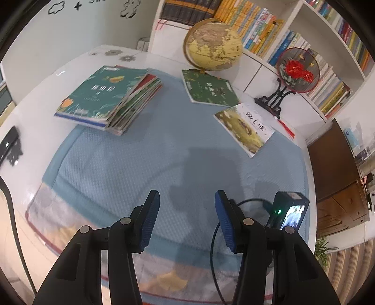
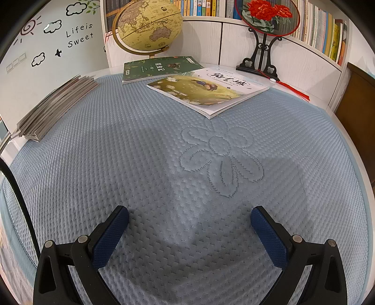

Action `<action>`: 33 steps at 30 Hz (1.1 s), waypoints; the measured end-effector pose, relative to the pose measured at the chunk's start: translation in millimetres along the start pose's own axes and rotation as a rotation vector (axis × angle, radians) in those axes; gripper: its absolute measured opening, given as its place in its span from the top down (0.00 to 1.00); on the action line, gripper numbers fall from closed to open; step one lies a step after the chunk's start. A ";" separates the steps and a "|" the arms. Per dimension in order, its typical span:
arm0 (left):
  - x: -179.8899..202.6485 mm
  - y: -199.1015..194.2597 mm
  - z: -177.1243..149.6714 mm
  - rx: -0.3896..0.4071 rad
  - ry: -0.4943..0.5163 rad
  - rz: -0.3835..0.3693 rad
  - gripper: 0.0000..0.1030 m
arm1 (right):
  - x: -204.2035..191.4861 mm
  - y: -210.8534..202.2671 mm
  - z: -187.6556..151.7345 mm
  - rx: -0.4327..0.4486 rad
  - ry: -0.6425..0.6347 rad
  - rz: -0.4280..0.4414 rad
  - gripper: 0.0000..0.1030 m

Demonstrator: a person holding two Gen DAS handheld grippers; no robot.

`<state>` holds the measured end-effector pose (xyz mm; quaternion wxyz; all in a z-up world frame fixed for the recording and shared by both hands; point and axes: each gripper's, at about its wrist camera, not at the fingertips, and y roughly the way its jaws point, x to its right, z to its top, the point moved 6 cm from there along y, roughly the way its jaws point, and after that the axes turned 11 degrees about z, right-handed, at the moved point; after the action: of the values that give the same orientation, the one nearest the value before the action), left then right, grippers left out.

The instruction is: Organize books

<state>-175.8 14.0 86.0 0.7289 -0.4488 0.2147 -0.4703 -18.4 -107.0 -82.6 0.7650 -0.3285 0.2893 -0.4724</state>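
A stack of thin books [image 1: 110, 98] with a green cover on top lies at the far left of the blue mat [image 1: 140, 164]; its page edges [image 2: 54, 105] show at the left in the right wrist view. A single green book [image 1: 208, 86] [image 2: 159, 68] rests by the globe's foot. A white and yellow picture book [image 1: 243, 127] [image 2: 208, 90] lies right of it. My left gripper [image 1: 187, 201] hovers open over the near mat with nothing between its fingers. My right gripper [image 2: 189, 218] is open just above the mat, also with nothing in it; its body and camera [image 1: 288, 213] show beside the left one.
A globe [image 1: 213, 44] [image 2: 150, 23] and a round fan with red flowers on a black stand [image 1: 295, 72] [image 2: 264, 21] stand at the back of the white table. Shelves full of books [image 1: 269, 30] rise behind. A black cable [image 2: 18, 192] hangs at the left.
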 end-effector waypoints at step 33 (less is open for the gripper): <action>62.0 30.0 37.5 -0.034 0.160 -0.068 0.55 | 0.3 -0.2 0.5 -0.001 0.000 0.001 0.00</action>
<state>-104.6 -18.9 86.0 0.6852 -0.4293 0.2647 -0.5255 -18.0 -107.2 -82.2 0.7651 -0.3290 0.2895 -0.4719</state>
